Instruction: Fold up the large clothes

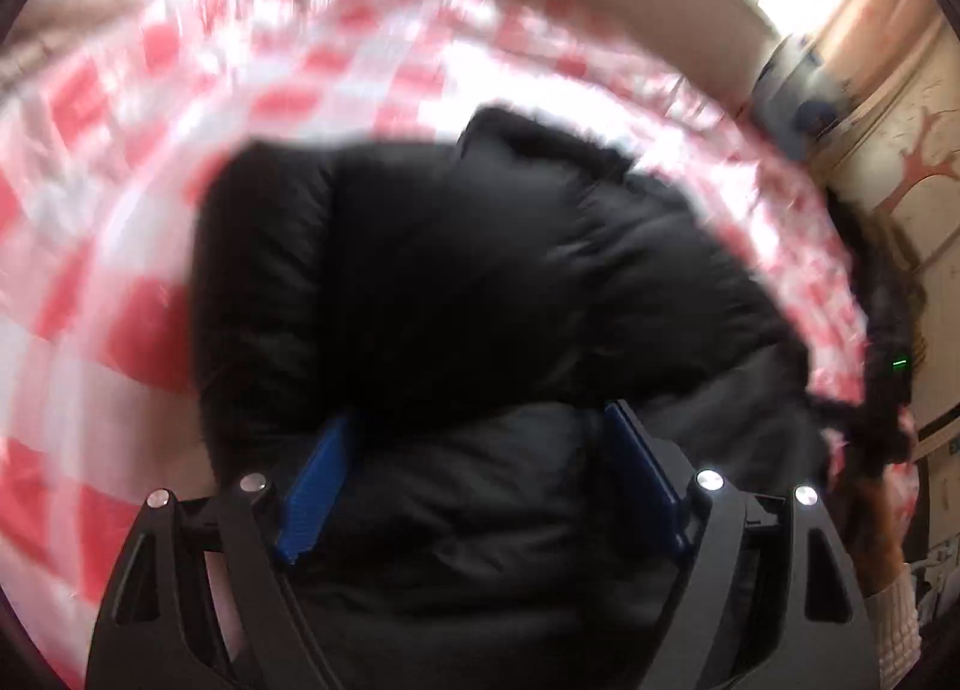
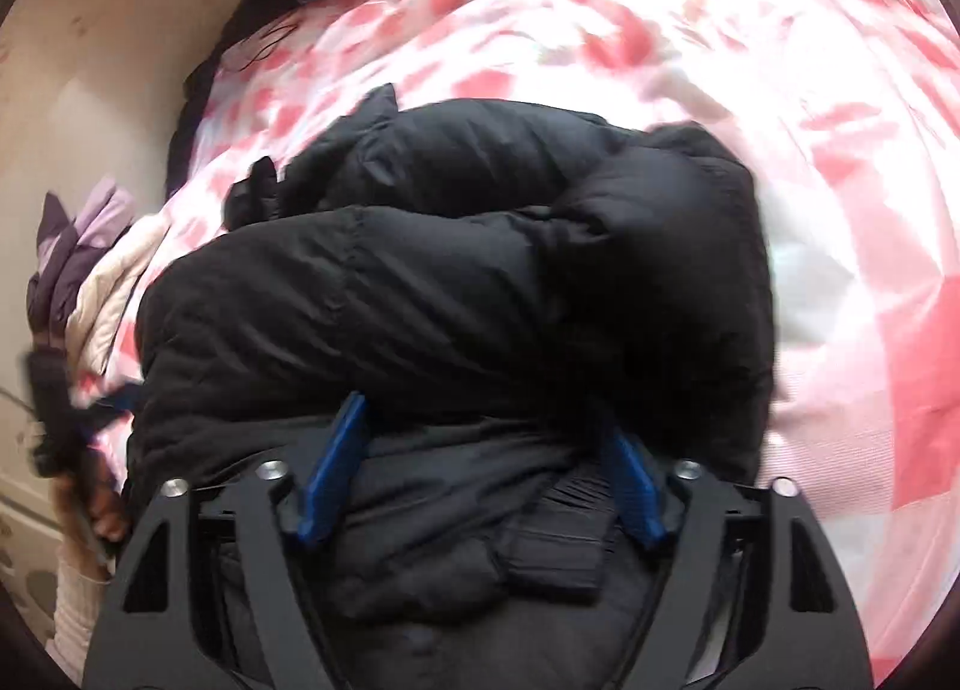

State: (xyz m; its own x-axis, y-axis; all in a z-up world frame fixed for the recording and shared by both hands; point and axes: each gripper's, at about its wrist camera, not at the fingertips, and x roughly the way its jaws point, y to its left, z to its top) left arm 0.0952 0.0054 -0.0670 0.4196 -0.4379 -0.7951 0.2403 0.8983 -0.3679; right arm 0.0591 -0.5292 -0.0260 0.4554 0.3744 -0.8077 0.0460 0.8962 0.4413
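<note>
A black puffer jacket (image 1: pixel 480 282) lies bundled and partly folded on a red-and-white checked bedspread (image 1: pixel 120 198). My left gripper (image 1: pixel 480 450) has its blue pads (image 1: pixel 318 492) set wide on either side of a thick fold of the jacket, holding it. In the right wrist view the same jacket (image 2: pixel 456 282) fills the middle, and my right gripper (image 2: pixel 486 450) likewise has its blue pads (image 2: pixel 333 474) clamped around a thick fold with a ribbed cuff (image 2: pixel 564 540) between them. Both views are blurred by motion.
The other hand-held gripper shows at the right edge of the left view (image 1: pixel 888 390) and the left edge of the right view (image 2: pixel 54 390). A purple and cream garment pile (image 2: pixel 84 258) lies at the bed's left side. A wall (image 2: pixel 120 30) borders the bed (image 2: pixel 780 90).
</note>
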